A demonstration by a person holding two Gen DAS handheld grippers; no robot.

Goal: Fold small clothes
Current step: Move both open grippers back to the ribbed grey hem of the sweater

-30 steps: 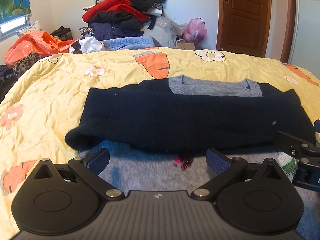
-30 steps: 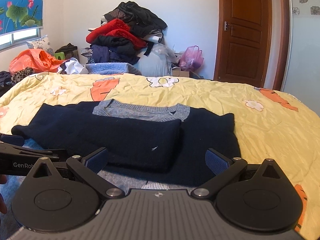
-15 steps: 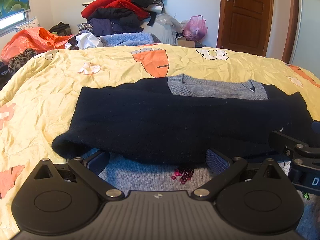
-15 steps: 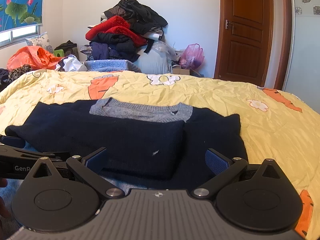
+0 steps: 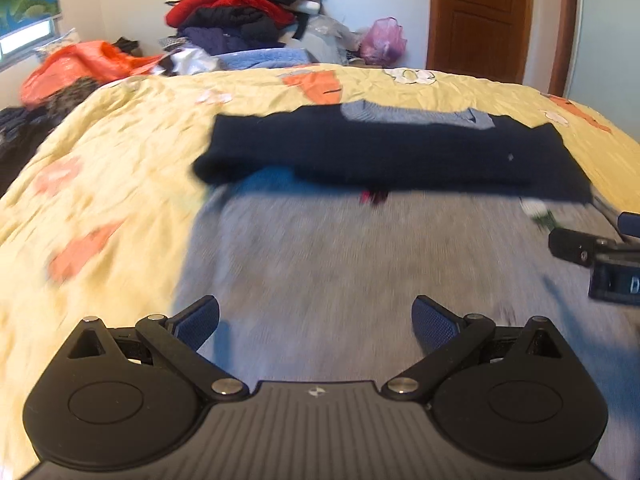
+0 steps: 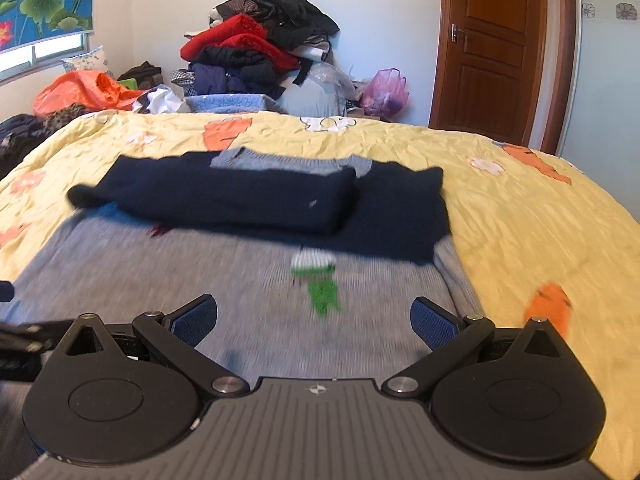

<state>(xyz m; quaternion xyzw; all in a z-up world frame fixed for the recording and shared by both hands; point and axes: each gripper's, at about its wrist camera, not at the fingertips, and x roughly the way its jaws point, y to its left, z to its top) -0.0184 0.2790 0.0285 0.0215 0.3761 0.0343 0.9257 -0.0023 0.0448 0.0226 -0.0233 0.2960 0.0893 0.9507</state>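
Both pairs of fingers spread wide apart, nothing between them: left gripper (image 5: 316,322) and right gripper (image 6: 314,320) each hovering above the near, grey part of the sweater (image 6: 248,288), pads clear of the cloth as far as the motion blur allows telling. Pulled back toward the near edge compared with a second ago, when the blue fingertips sat right at the dark fold; now a broad stretch of grey knit lying open in front of each gripper, and the frames smeared by quick movement. Further out, the navy sleeves (image 5: 384,156) folded across the chest in a flat band, grey collar (image 5: 416,114) showing just beyond, a green and white motif (image 6: 320,276) and a small dark-red one (image 5: 374,197) peeking from under the band. Whole sweater spread on the yellow bedspread (image 6: 520,208), hem end toward the cameras. Right gripper visible at the right margin of the left view (image 5: 596,256), level with its partner. Judged from this: sleeve fold done and released, hands dropping back to take the hem corners for the next fold up over the navy band. Beyond the bed, a heap of clothes (image 6: 256,52), an orange bag (image 6: 80,90), a pink bag (image 6: 386,90) and a wooden door (image 6: 500,48).
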